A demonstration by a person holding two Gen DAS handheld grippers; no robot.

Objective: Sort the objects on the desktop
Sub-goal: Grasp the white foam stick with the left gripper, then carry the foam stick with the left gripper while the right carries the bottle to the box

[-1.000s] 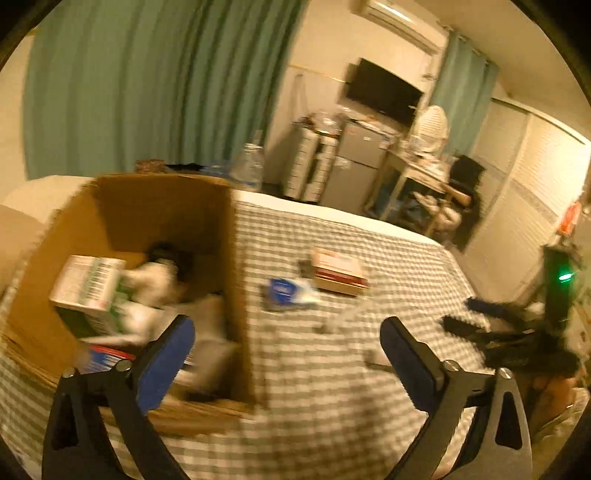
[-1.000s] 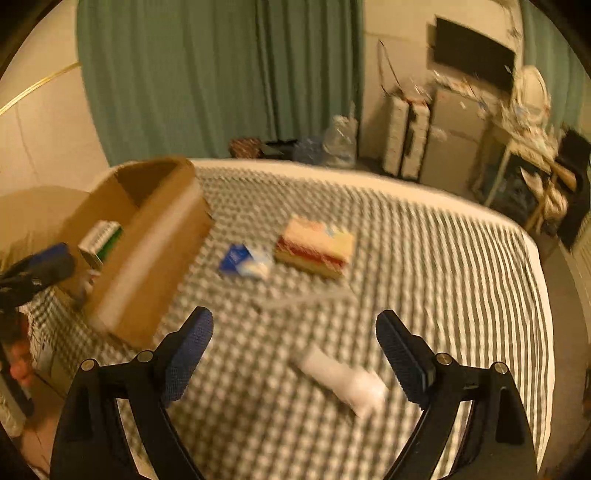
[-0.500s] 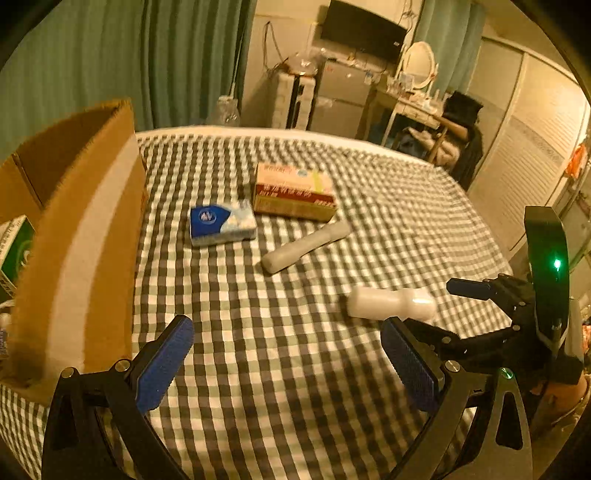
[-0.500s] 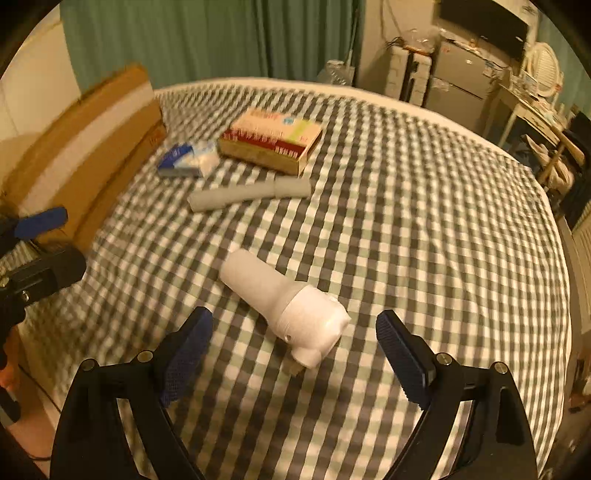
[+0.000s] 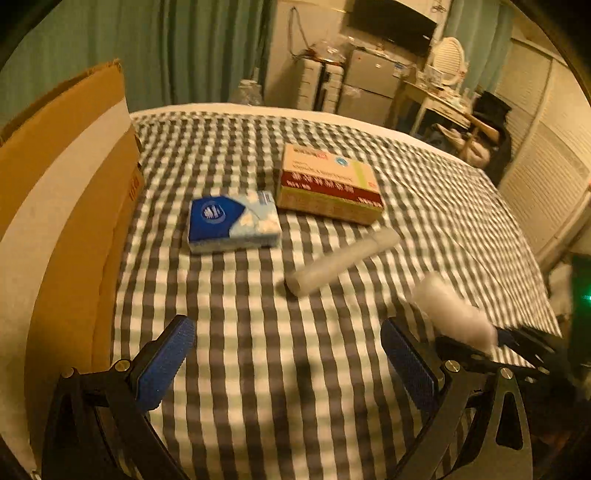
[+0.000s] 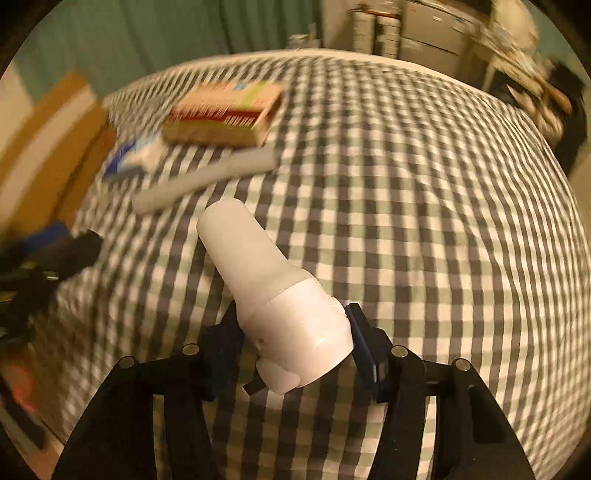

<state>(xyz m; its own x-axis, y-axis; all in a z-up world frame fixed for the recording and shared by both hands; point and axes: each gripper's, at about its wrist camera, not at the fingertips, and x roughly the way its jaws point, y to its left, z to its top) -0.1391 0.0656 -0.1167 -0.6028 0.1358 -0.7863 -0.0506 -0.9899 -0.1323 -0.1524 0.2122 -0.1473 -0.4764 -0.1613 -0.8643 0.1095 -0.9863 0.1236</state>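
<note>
Lying on the checked cloth (image 6: 424,192), the white bottle (image 6: 280,306) is flanked at its wide end by the closing jaws of the right gripper (image 6: 295,343). Beyond it lies a pale tube (image 6: 207,177). The left gripper (image 5: 291,363) is held wide apart, empty.

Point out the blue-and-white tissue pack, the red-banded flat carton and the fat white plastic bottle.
Blue-and-white tissue pack (image 5: 232,219), left wrist view, top face.
Red-banded flat carton (image 5: 328,182), left wrist view, lid.
Fat white plastic bottle (image 6: 258,266), right wrist view, body.

Home bedroom: checked cloth (image 5: 295,369) over a bed-like surface, green curtains (image 5: 184,51), wall TV (image 5: 391,16), cluttered desk (image 5: 439,99), drawer unit (image 5: 317,86).
</note>
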